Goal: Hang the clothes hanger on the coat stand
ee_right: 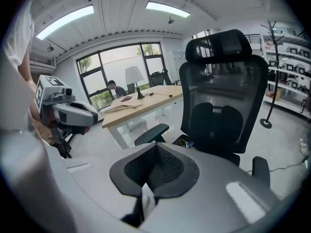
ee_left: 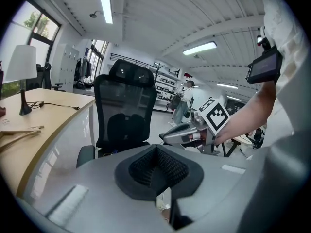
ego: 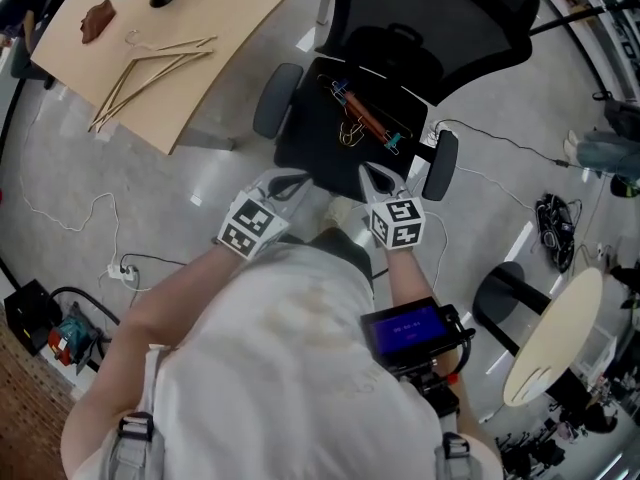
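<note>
Fingers [ee_left: 141,171] of left gripper [ego: 288,184] and right gripper [ego: 378,180] are together, empty, at a black office chair seat's [ego: 305,138] near edge. Brown clothes hanger with blue clips [ego: 365,118] lies mid-seat; pale wooden hangers [ego: 150,73] lie beyond, at the beige tabletop's [ego: 240,28] near edge.

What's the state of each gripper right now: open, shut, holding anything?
Left gripper: closed, jaws together, nothing between them.
Right gripper: closed, jaws together, nothing between them.
</note>
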`<state>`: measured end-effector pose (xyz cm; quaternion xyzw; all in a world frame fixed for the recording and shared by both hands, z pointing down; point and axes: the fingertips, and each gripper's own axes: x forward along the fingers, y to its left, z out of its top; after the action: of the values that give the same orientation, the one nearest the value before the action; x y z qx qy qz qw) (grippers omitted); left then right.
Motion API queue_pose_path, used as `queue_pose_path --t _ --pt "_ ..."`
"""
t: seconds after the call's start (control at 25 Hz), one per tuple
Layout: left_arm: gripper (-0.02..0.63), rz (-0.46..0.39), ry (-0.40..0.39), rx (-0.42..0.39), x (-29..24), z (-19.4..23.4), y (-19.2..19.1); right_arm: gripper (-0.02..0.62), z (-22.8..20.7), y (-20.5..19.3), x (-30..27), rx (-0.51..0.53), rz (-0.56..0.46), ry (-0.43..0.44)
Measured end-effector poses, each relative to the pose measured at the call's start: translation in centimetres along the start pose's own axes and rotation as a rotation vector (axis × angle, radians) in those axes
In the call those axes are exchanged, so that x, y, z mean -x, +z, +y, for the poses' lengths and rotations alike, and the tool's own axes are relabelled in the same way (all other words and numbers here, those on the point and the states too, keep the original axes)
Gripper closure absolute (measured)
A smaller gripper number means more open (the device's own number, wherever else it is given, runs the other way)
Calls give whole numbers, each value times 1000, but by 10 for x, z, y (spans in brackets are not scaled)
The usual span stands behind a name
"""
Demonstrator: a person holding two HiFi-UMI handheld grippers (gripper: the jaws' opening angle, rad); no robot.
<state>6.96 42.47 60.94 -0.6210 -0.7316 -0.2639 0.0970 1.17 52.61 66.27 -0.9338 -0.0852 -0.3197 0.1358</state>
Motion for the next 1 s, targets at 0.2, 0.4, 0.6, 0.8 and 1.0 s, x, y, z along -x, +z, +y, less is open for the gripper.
queue_pose_path --t 0.2,0.4,0.6,0.8,1.0 --pt "604 45 59 50 -36 0 5 581 -55 -27 -31 20 109 14" --pt "604 80 98 81 -69 -13 9 581 -103 -57 -65 4 200 21" --pt "604 103 145 139 -94 -15 3 581 -136 -87 -102 42 300 14" --pt "604 118 203 202 -109 -5 -15 580 -167 -111 -136 97 369 14" --pt "604 114 236 233 -123 1 -24 561 -198 -125 -160 145 399 -11"
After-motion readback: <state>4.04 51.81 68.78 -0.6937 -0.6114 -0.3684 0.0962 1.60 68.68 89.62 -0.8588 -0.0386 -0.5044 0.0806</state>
